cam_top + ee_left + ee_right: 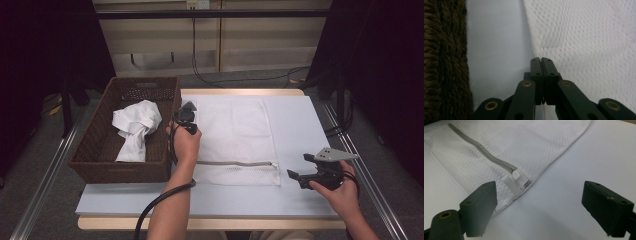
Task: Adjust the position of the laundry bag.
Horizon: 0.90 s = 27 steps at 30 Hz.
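The left gripper [541, 60] is pinched shut on the left edge of the mesh laundry bag [235, 135], likely to steady it, while the right gripper [539, 207], jaws wide, faces the zipper pull [514, 180]

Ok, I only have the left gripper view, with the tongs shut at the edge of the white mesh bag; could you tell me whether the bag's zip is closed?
Observer: It looks closed along the stretch that shows. The zip runs across the near end of the mesh bag, with its white pull at the right end.
Operator: Thank you. Where are the right tongs?
Observer: The right tongs stand open over the table, just right of the pull and apart from the bag.
Operator: And is anything in the basket?
Observer: Yes, a crumpled white cloth lies in the basket.
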{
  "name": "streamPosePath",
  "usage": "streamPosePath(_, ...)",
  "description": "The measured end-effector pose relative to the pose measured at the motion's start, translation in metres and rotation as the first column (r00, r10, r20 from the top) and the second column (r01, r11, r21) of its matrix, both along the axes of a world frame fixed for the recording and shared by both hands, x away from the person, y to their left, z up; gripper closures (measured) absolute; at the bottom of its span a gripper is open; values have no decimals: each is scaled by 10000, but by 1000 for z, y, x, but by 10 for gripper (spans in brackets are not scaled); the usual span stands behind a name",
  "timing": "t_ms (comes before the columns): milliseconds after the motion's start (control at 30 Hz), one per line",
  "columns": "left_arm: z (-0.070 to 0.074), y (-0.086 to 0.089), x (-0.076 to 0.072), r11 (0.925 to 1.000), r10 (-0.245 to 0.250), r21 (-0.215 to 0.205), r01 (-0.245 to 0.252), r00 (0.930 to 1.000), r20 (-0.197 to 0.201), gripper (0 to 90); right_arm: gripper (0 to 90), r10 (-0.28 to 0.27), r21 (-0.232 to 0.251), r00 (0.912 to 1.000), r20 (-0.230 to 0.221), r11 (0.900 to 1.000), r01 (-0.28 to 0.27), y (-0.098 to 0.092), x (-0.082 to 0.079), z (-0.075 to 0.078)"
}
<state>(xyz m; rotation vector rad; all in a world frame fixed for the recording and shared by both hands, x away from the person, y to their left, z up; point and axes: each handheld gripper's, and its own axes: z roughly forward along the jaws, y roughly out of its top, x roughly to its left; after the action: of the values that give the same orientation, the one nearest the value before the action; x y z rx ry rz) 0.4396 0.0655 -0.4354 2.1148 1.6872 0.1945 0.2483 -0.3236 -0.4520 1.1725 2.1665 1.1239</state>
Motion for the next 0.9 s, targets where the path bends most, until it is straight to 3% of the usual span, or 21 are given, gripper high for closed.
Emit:
streamPosePath(533, 13, 4, -5, 9977, -262, -611, 307, 9970, 733, 550, 128, 60, 19, 10000, -34, 10000, -60, 4, 1, 0)
streamPosePath(567, 13, 4, -6, 9956, -274, -877, 331, 9975, 657, 517, 128, 112, 14, 9999, -2, 9999, -112, 4, 2, 0)
streamPosePath(800, 15, -1, -8, 9923, -634, -1003, 725, 9938, 909, 467, 127, 81, 63, 10000, -31, 9999, -80, 5, 1, -1)
streamPosePath(867, 18, -3, -9, 9894, -708, -1196, 823, 9927, 975, 428, 127, 90, 75, 9999, -67, 9999, -90, 5, 1, -1)
streamPosePath(900, 20, -5, -10, 9852, -699, -1492, 842, 9927, 986, 408, 127, 18, 71, 10000, -68, 10000, -17, 5, 1, -1)
